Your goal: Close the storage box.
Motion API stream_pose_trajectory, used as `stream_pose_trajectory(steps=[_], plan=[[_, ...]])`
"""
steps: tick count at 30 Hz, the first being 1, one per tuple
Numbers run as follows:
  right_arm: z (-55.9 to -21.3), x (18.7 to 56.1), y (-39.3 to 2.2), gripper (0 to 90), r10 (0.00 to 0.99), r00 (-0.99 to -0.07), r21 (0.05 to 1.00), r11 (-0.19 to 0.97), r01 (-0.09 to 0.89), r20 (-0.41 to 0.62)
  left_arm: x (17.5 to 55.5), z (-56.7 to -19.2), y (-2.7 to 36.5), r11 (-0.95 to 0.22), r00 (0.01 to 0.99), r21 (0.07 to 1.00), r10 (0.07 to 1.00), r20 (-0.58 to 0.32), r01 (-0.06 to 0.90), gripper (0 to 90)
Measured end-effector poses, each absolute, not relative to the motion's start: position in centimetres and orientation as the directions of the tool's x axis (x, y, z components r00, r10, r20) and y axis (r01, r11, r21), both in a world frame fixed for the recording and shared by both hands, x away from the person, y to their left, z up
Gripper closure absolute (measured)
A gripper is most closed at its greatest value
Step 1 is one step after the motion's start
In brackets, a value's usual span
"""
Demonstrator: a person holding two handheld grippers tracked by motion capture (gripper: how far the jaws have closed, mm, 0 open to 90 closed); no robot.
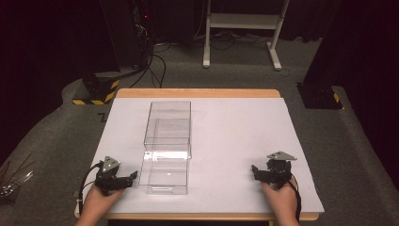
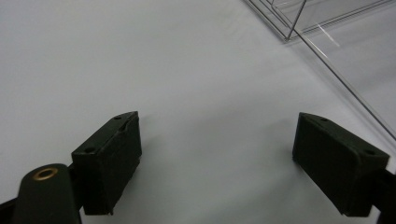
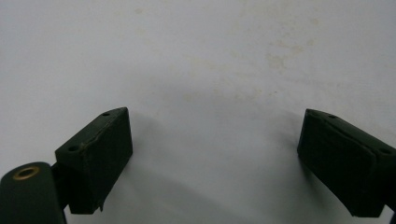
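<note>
A wooden table [image 1: 197,92] carries a white sheet [image 1: 235,136] bearing a clear box [image 1: 167,146]

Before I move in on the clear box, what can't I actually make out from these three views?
- Clear box, high view: its see-through walls and glare hide whether it is one piece or two stacked, and whether a lid is on.
- Clear box, left gripper view: cut off by the top right edge; one corner shows.
- Left gripper and right gripper: open, nothing between them.
- Items at the high view's left edge: too dark to identify.

Clear glossy plastic box [image 1: 167,146], matt white sheet [image 1: 235,141]
</note>
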State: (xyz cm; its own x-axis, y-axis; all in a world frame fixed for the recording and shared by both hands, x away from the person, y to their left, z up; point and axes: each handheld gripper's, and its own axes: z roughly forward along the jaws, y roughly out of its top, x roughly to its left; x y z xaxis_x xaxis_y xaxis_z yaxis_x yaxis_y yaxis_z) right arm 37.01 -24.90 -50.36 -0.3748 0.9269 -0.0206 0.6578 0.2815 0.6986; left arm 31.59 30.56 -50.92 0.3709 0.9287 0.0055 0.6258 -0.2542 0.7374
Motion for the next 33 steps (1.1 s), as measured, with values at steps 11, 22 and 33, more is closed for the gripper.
stream_pose_trajectory(steps=[11,22,33], plan=[[-50.4,37.0,-24.9,10.0,0.927,-0.375,0.7,0.279,0.657,-0.017,31.4,-50.9,30.6,-0.249,0.358,0.743,0.934,0.013,0.621,18.2],[-50.4,37.0,-24.9,10.0,0.927,-0.376,0.699,0.279,0.658,-0.016,31.5,-50.9,30.5,-0.248,0.354,0.74,0.935,0.015,0.625,18.3],[-50.4,37.0,-25.0,10.0,0.926,-0.377,0.7,0.281,0.656,-0.018,31.3,-49.8,31.4,-0.183,0.351,0.751,0.934,-0.069,0.634,17.9]])
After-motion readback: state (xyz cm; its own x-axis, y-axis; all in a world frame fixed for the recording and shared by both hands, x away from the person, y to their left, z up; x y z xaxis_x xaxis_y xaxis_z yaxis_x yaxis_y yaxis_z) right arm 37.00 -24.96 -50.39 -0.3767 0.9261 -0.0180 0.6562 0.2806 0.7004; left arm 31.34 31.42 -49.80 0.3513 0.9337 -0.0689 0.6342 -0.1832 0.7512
